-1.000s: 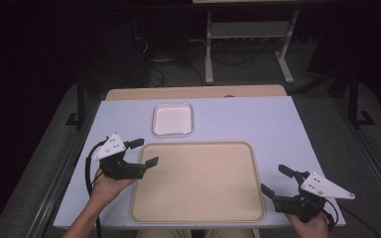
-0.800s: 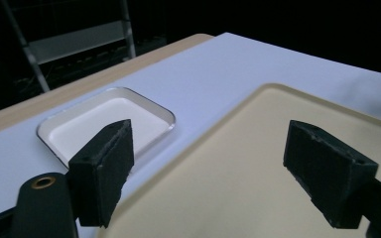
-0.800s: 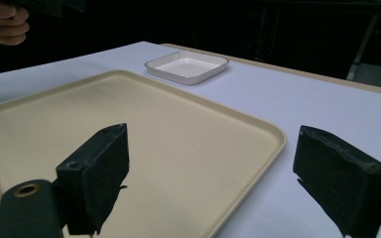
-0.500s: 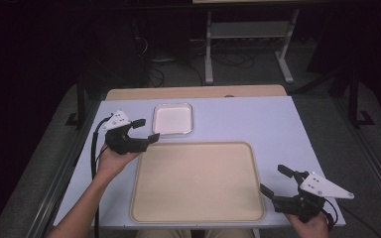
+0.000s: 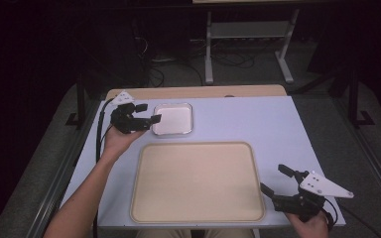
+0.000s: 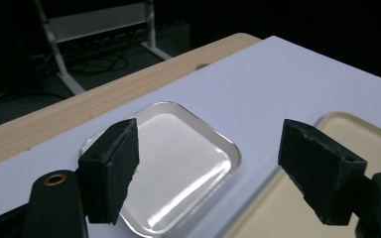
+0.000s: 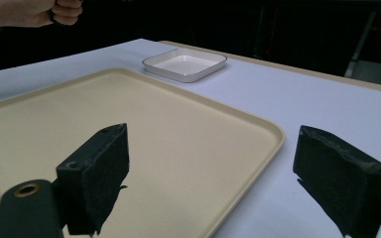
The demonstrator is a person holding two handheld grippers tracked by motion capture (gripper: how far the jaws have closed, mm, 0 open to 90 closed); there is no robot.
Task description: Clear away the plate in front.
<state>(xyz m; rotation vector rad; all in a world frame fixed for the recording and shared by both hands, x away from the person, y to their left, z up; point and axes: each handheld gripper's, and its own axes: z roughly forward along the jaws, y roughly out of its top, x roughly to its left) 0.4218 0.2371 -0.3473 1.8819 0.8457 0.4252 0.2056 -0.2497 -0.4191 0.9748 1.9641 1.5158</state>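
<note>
My right gripper (image 5: pixel 277 180) sits nearest me, at the table's near right corner, jaws spread wide with nothing between them. In the high view its two tips point toward the beige tray (image 5: pixel 197 183), just beside that tray's right edge. The right gripper view adds detail: the tray's rounded corner (image 7: pixel 273 134) lies between my two pads (image 7: pixel 104 173), the left pad over the tray surface, the right pad over the bare white table (image 7: pixel 327 106).

My left hand (image 5: pixel 115 140) is farther out, beyond the tray's far left corner. My left gripper (image 5: pixel 149 112) is also spread open and holds nothing. From above, its tips reach the left rim of the small metal dish (image 5: pixel 173 119); contact cannot be judged there. The left gripper view shows the dish (image 6: pixel 178 163) lying beyond and below the gap between my pads (image 6: pixel 111 171), its glossy bottom reflecting light, and the beige tray's corner (image 6: pixel 347 129) beside the right pad.

Farthest away, a strip of wooden edge (image 6: pixel 79 106) borders the white surface.
</note>
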